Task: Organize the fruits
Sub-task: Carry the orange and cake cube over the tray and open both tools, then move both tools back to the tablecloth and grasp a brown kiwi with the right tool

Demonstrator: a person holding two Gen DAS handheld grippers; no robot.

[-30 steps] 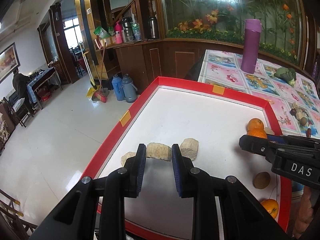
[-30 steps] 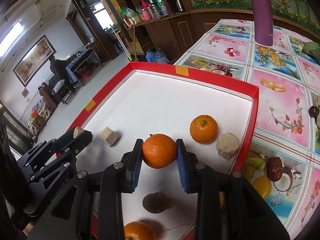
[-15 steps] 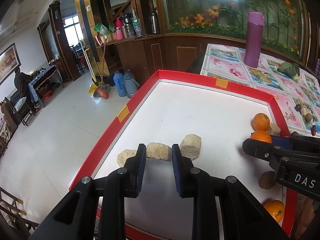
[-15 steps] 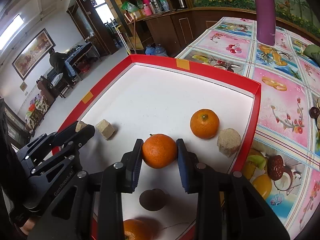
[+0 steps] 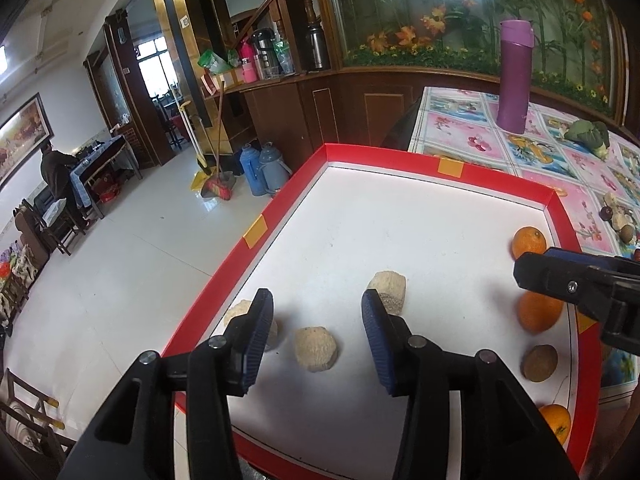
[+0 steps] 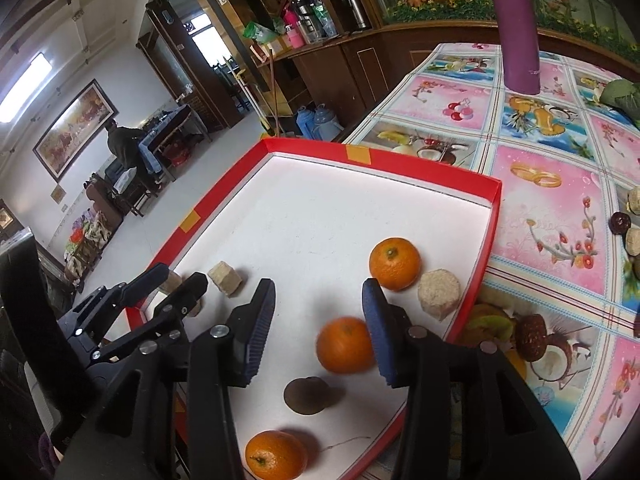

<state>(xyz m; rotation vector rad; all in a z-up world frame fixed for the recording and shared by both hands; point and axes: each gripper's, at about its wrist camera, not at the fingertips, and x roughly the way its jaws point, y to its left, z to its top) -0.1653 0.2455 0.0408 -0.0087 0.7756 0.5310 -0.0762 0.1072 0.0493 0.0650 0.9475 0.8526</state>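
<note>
1. Left wrist view, lower left: left tool (image 5: 318, 336) released, blue-padded jaws spread wide, nothing gripped.
2. Between those jaws, lower centre: a beige rough-textured cylindrical chunk (image 5: 315, 349) lies on the white floor of the red-rimmed shallow tray (image 5: 400, 158), touching neither pad. A second beige chunk (image 5: 240, 312) sits partly hidden behind the left pad, close to the tray's left rim; a third beige chunk (image 5: 388, 286) sits just behind the right pad.
3. Same view, right edge: right tool (image 5: 576, 284) enters over the tray's right side.
4. Right wrist view, centre: right tool (image 6: 320, 332) released, jaws apart. A round orange mandarin (image 6: 344, 344), motion-blurred, lies on the tray floor beside the right pad; contact cannot be told.
5. Upper right of it: second orange mandarin (image 6: 395, 263), touching a beige round chunk (image 6: 439, 293) near the right rim.
6. Bottom centre: brown round fruit (image 6: 306, 394); below it a third orange mandarin (image 6: 274, 454).
7. Upper right: purple tall flask (image 6: 516, 28) upright on the bench's floral cloth (image 6: 540, 208).
</note>
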